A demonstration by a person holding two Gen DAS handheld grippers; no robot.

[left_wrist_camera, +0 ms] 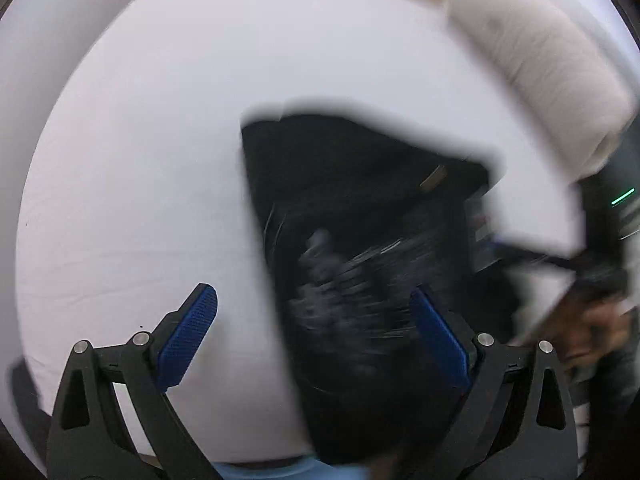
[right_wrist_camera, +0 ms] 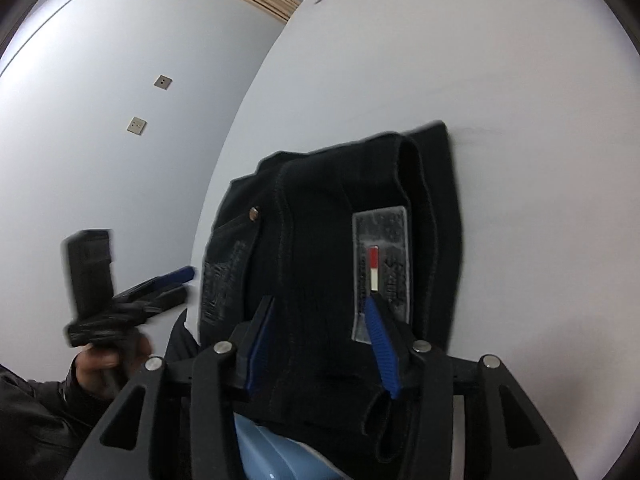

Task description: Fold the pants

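Black jeans point(right_wrist_camera: 344, 240), folded compact on white worktop point(right_wrist_camera: 500, 80); right hand-held gripper point(right_wrist_camera: 320, 344) part-open astride waistband, left hand-held gripper point(left_wrist_camera: 316, 340) wide open, empty; advisable: square edges, press flat.

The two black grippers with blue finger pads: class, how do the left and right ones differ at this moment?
The left gripper spreads its pads wide; the right gripper holds its pads closer. The left hangs over the edge of the dark folded pants and the white table; the right sits over the pants' grey label. Both look open.
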